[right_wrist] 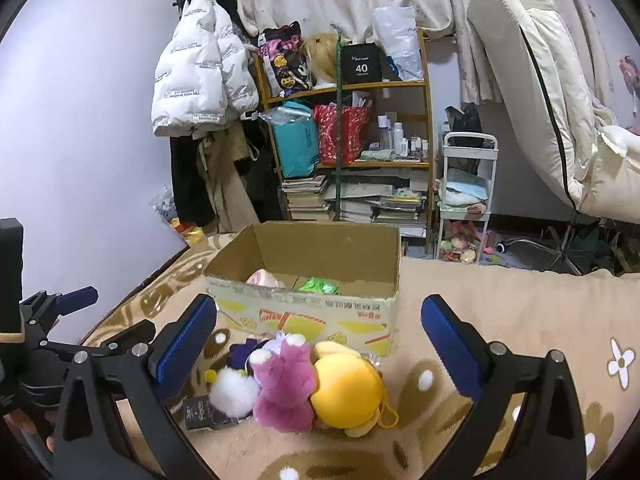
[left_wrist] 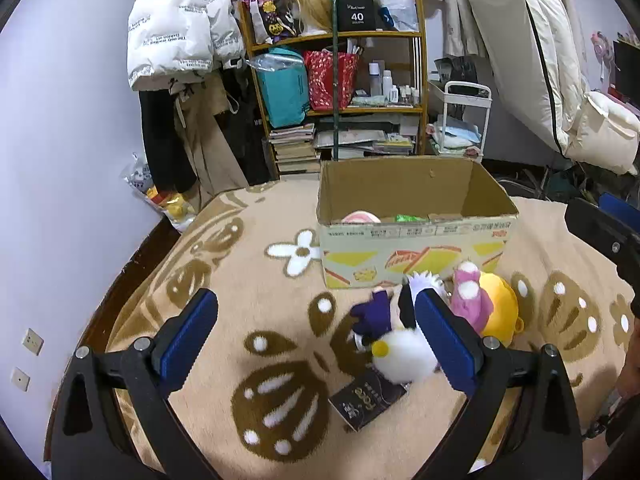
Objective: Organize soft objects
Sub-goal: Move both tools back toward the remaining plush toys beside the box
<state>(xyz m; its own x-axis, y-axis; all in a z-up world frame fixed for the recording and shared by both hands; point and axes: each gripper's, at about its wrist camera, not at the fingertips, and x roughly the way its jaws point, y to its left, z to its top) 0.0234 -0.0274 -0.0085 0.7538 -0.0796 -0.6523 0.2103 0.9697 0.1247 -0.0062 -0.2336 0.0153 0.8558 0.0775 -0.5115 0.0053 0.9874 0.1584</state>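
Note:
A pile of plush toys lies on the patterned blanket in front of an open cardboard box [left_wrist: 416, 254] [right_wrist: 304, 314]. It holds a yellow plush [right_wrist: 346, 390] [left_wrist: 500, 308], a pink plush [right_wrist: 284, 386] [left_wrist: 470, 298], a white fluffy plush [right_wrist: 234, 394] [left_wrist: 404, 354] and a purple doll [left_wrist: 372, 314]. The box holds a pink item [right_wrist: 264, 279] and a green item [right_wrist: 319, 285]. My left gripper [left_wrist: 316, 340] is open, just left of the pile. My right gripper [right_wrist: 320, 348] is open, above the pink and yellow plush.
A dark booklet [left_wrist: 366, 400] lies under the white plush. Behind the box stand a cluttered wooden shelf [left_wrist: 340, 80], hanging coats [left_wrist: 180, 40] and a small white cart [left_wrist: 460, 120]. The blanket's edge drops off at the left [left_wrist: 152, 248].

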